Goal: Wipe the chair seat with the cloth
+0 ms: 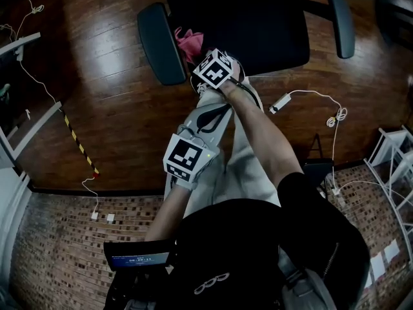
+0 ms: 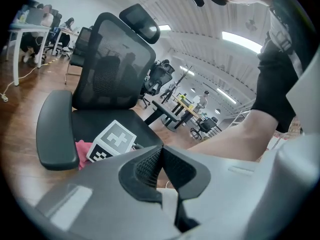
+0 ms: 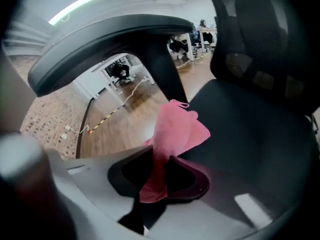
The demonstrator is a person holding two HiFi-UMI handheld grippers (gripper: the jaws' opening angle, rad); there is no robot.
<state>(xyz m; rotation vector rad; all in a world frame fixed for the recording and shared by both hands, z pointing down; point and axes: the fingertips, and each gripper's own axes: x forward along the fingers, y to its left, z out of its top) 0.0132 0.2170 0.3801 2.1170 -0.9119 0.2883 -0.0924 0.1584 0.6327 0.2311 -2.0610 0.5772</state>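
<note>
A: How does the black padded chair seat [image 1: 258,18] lie?
B: Straight ahead; the curved black armrest [image 1: 160,44] crowds its left edge and will likely hamper strokes.
A: And the grippers?
B: The right gripper [image 3: 162,159] pinches the pink cloth [image 3: 175,129] at that edge, ready to wipe; the left gripper [image 2: 161,156], pressed together on nothing, hangs clear.

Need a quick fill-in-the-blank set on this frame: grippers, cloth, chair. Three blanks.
1. The right gripper has its jaws shut on a ___ cloth.
2. The left gripper has its jaws ___, with nothing between them.
3. The seat of the chair is ___ in colour.

Missing words: pink; shut; black.
</note>
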